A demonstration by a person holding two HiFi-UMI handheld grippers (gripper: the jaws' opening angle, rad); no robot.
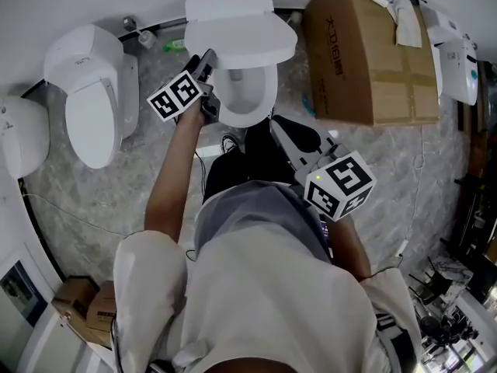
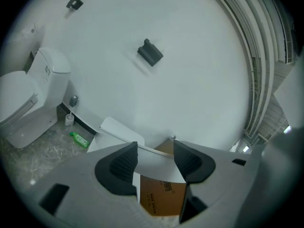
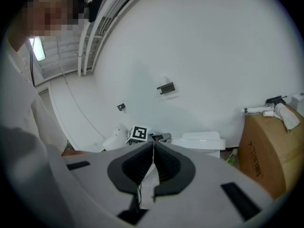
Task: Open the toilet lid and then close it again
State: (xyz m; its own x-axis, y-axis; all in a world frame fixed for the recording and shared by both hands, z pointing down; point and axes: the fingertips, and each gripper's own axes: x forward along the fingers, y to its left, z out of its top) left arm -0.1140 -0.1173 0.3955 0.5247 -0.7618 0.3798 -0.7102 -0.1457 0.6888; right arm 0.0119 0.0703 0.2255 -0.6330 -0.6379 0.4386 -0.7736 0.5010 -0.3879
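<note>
Head view first: the toilet lid (image 1: 256, 43) sits partway up, tilted over the back of the bowl (image 1: 247, 98). The front of the bowl lies uncovered and the tank (image 1: 229, 5) stands behind. The left hand-held gripper (image 1: 208, 62) is right at the lid's left edge, its marker cube (image 1: 180, 95) facing up.

Now the left gripper view, and it shows what the overhead shot cannot. The jaws are spread wide and released, and the lid's white face fills the gap between the dark pads (image 2: 124, 163). Nothing is pinched, though whether a pad touches the lid I can't tell. A cardboard box (image 2: 161, 196) peeks through below. This view also catches a green bottle (image 2: 80, 139) on the floor by the wall, and a second toilet (image 2: 33, 103) off to the side.

The right hand-held gripper (image 1: 277, 124) hangs well apart from the toilet, above the person's dark shoe (image 1: 301, 134). The right gripper view settles its state: jaws clenched together with nothing between them. Only this view shows a dark bracket (image 3: 166, 88) on the wall.
</note>
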